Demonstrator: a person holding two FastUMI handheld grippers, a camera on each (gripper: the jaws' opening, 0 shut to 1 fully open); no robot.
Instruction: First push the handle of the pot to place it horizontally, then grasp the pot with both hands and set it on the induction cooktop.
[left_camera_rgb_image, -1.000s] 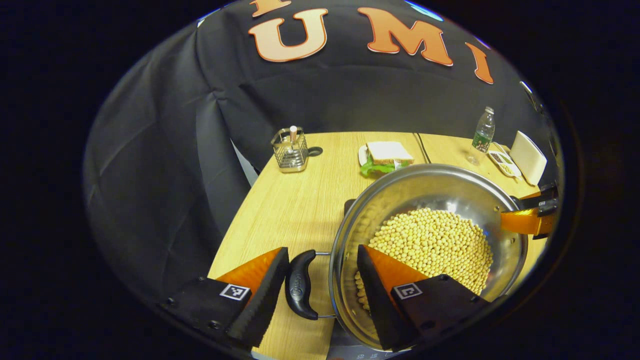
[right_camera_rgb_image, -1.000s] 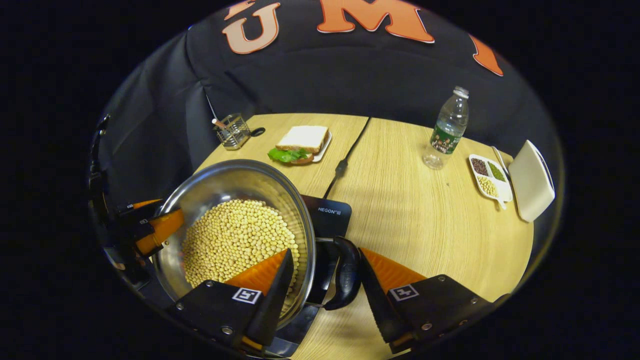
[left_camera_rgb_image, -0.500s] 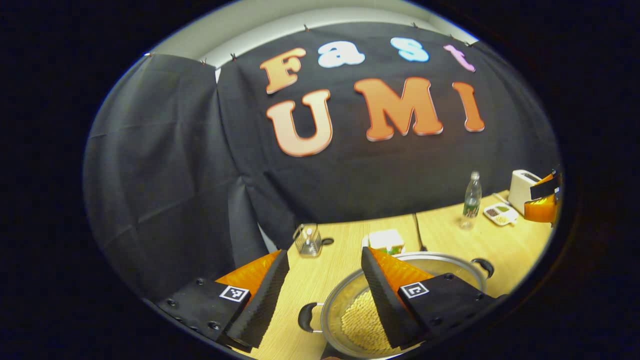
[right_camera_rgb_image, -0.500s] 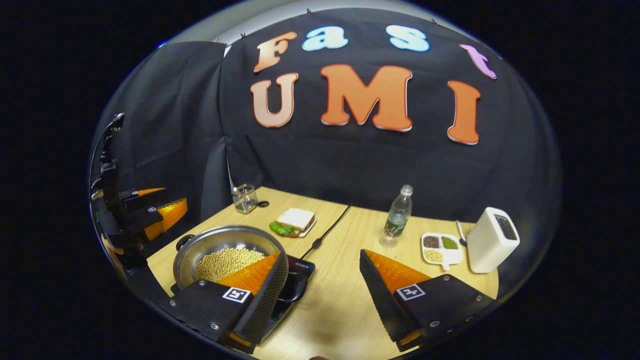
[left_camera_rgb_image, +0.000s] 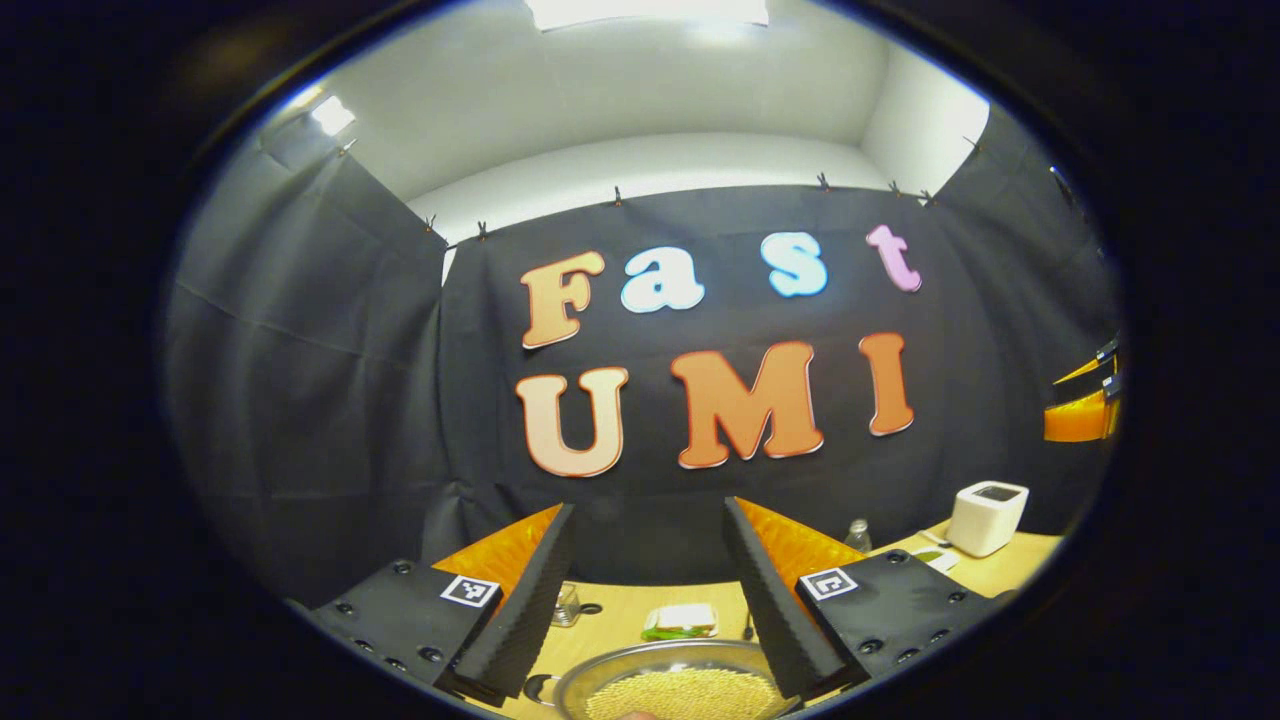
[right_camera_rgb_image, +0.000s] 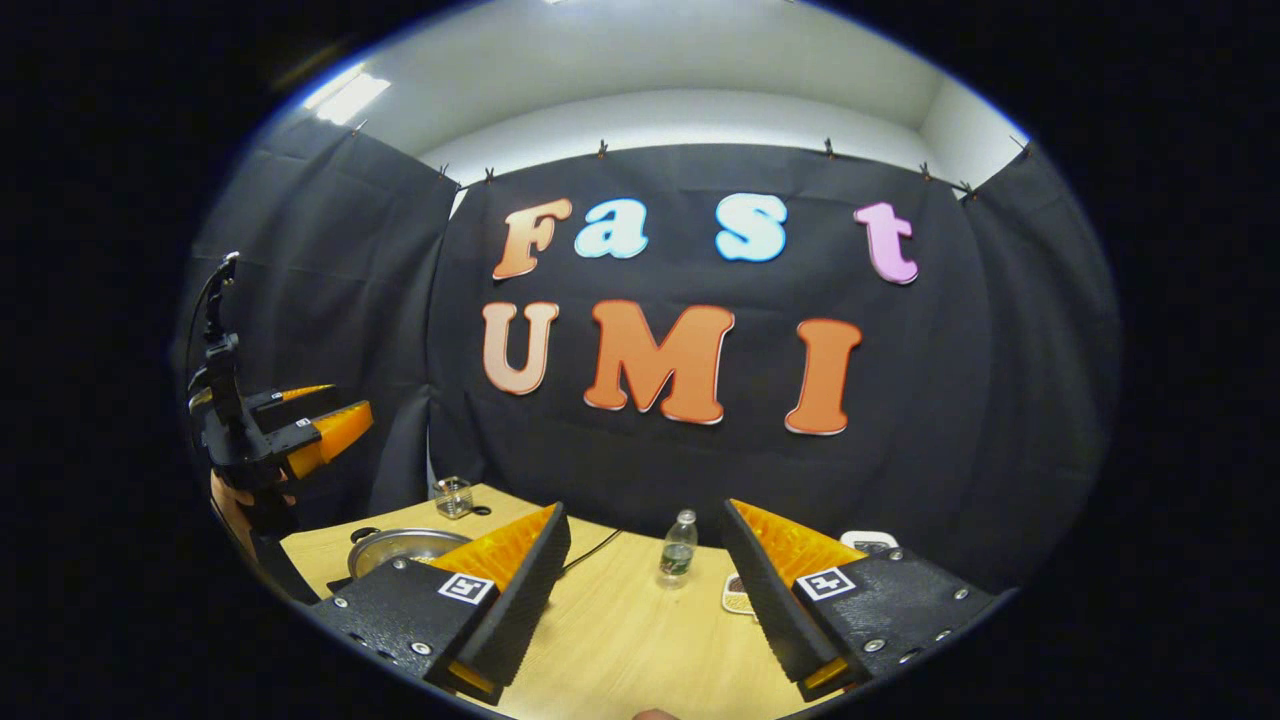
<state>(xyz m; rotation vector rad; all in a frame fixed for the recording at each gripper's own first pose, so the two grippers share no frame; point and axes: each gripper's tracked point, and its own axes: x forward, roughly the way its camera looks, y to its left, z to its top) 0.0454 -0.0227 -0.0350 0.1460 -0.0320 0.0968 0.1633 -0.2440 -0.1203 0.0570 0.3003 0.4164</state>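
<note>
The table (right_camera_rgb_image: 640, 640) spreads wide under both grippers, and the pot (left_camera_rgb_image: 670, 690) sits low at its near edge in the left gripper view, full of pale beans (left_camera_rgb_image: 685, 697) heaped close under the rim. In the right gripper view the pot (right_camera_rgb_image: 400, 547) lies at the far left of the table, well apart from that gripper. The cooktop under it cannot be made out from here, so whether the pot is centred on it cannot be told; judging by the free pot and raised grippers, the placing looks done.

The left gripper (left_camera_rgb_image: 645, 590) hangs above the pot with its jaws wide apart, holding nothing. The right gripper (right_camera_rgb_image: 645, 590) likewise stands spread and empty over bare wood. The left gripper also shows at the left edge of the right gripper view (right_camera_rgb_image: 300, 430), held by a hand (right_camera_rgb_image: 235, 495).

The main risk is the pot: if it sits off centre or overhangs, a nudge could tip it and scatter beans. A low sweep by the left gripper could catch the rim.

Smaller things stand behind: a white box (left_camera_rgb_image: 985, 517), a bottle (right_camera_rgb_image: 678, 547) that a stray right gripper could topple, a sandwich (left_camera_rgb_image: 685, 620), a dish (right_camera_rgb_image: 738, 595) partly hidden behind the right finger, and a small holder (right_camera_rgb_image: 452, 496).
</note>
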